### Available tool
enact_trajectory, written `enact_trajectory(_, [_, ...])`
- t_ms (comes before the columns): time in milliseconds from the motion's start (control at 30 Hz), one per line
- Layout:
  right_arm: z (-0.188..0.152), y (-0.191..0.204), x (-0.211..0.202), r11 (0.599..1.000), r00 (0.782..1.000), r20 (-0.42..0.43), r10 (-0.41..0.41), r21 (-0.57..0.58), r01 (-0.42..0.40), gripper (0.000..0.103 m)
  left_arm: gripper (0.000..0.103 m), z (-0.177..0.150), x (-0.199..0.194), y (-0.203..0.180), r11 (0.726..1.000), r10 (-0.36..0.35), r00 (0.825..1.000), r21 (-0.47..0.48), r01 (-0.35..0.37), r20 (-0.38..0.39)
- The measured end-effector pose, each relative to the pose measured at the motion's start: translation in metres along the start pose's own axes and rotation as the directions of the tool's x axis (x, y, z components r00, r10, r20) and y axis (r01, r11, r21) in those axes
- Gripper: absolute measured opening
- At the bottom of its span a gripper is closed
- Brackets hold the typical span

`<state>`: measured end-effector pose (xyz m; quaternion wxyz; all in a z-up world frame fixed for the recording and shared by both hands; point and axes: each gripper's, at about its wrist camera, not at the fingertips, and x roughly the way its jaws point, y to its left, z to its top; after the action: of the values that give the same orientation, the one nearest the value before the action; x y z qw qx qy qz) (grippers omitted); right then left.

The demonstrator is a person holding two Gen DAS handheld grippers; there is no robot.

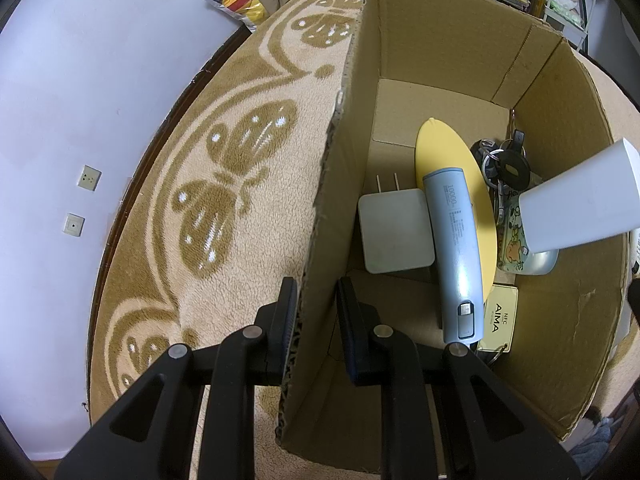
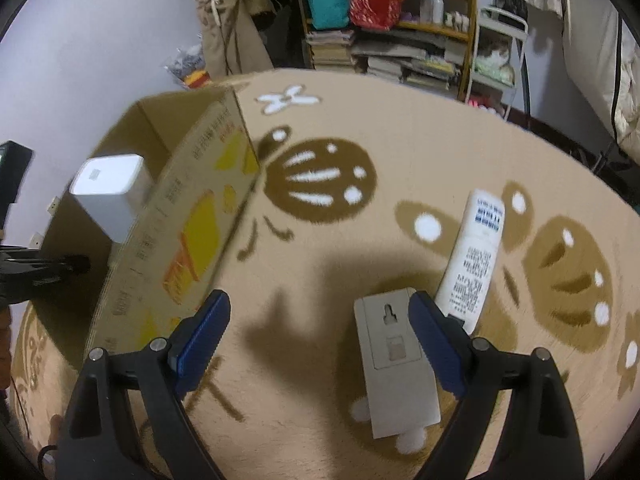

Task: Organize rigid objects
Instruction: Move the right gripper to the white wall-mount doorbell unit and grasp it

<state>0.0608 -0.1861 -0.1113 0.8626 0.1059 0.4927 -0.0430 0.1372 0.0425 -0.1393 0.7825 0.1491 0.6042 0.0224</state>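
My left gripper [image 1: 316, 300] is shut on the left wall of the cardboard box [image 1: 340, 152], one finger outside and one inside. In the box lie a white plug adapter [image 1: 394, 232], a grey-blue power bank [image 1: 454, 248], a yellow disc [image 1: 476, 200], keys [image 1: 504, 164] and a tall white block [image 1: 584, 196]. The right wrist view shows the box [image 2: 188, 216] at left with the white block [image 2: 110, 196] inside. My right gripper [image 2: 320, 328] is open and empty over the rug. A beige wall-mount unit [image 2: 396, 364] and a white remote [image 2: 474, 256] lie by its right finger.
The patterned beige rug [image 2: 320, 240] covers the floor. A wall with sockets [image 1: 88, 178] stands at left. Shelves of books and bags [image 2: 384, 20] stand at the back. A yellow NFC tag [image 1: 498, 320] lies in the box.
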Motion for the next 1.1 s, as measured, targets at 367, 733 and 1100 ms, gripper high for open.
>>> enact_trajectory(367, [-0.009, -0.015, 0.033, 0.997, 0.995, -0.095, -0.039, 0.055, 0.044, 0.095, 0.019, 0.0, -0.001, 0.0, 1.0, 0.001, 1.0, 0.001, -0.001, 0.0])
enact_trajectory(733, [-0.013, -0.027, 0.039, 0.991, 0.986, -0.142, -0.089, 0.082, 0.101, 0.095, 0.019, 0.0, -0.001, 0.0, 1.0, 0.001, 1.0, 0.001, -0.001, 0.0])
enact_trajectory(1100, [-0.02, -0.028, 0.051, 0.989, 0.971, -0.211, -0.117, 0.063, 0.133, 0.095, 0.019, 0.0, -0.001, 0.0, 1.0, -0.001, 1.0, 0.0, 0.001, 0.0])
